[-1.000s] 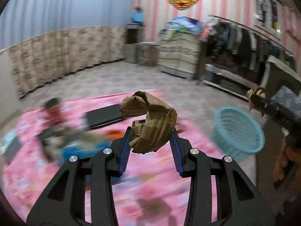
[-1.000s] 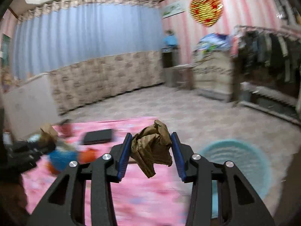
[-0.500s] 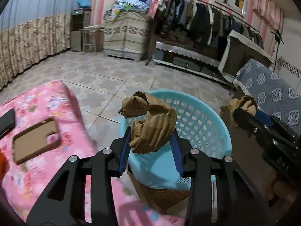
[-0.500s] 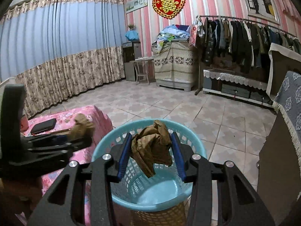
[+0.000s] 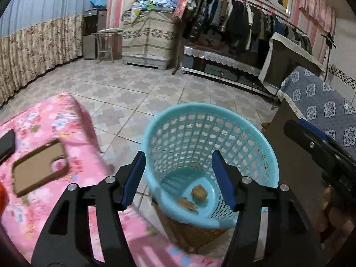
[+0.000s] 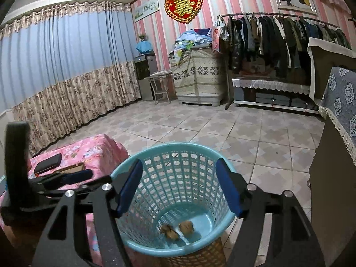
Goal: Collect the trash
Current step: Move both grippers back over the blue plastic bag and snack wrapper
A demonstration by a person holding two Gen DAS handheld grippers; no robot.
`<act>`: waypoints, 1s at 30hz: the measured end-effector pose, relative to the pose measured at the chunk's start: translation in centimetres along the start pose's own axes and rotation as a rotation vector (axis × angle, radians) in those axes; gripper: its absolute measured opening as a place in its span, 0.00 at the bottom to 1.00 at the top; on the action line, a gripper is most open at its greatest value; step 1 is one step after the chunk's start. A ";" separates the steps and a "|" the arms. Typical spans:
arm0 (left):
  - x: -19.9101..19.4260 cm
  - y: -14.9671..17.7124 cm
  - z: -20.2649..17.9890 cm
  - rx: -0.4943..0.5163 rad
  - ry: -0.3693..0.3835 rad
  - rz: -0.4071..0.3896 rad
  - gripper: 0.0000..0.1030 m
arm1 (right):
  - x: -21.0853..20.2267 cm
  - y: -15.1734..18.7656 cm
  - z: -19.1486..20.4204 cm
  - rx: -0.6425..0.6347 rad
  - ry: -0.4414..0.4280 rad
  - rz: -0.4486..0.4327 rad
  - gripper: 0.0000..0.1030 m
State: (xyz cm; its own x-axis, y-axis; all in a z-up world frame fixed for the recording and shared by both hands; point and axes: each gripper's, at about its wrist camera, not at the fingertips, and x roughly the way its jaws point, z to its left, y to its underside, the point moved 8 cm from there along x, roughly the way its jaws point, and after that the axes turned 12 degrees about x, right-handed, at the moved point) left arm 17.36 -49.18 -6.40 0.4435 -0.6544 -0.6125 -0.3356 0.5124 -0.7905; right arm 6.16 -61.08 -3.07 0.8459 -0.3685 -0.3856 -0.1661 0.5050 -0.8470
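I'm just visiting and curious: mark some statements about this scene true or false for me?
1. Both tongs, left and right, are empty. True.
2. The paper wads lie on the pink cloth. False: they lie in the basket.
3. The basket is red. False: it is light blue.
4. A phone case lies on the pink cloth. True.

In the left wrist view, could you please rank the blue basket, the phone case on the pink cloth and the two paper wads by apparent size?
1. Blue basket
2. Phone case
3. Two paper wads, alike and far smaller; they lie deeper, so nearness shrinks them.
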 end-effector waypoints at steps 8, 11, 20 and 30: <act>-11.6 2.7 10.8 -0.088 -0.185 -0.039 0.68 | -1.7 -0.7 8.3 -0.101 -0.045 0.007 0.66; -17.5 4.2 16.5 -0.120 -0.315 -0.079 0.76 | -2.4 -1.1 14.7 -0.109 -0.096 0.008 0.74; -31.0 13.0 32.0 -0.247 -0.652 -0.109 0.81 | -0.1 5.5 33.5 -0.217 -0.345 0.142 0.82; -31.0 16.2 35.8 -0.339 -0.698 -0.036 0.82 | -0.1 16.2 39.3 -0.300 -0.445 0.270 0.82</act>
State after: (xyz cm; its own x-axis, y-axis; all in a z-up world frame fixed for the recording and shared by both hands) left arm 27.97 -0.70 0.08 0.8421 -0.1081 -0.5283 -0.4968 0.2255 -0.8380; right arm 23.26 -22.19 -2.41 0.8741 0.1369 -0.4660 -0.4856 0.2693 -0.8317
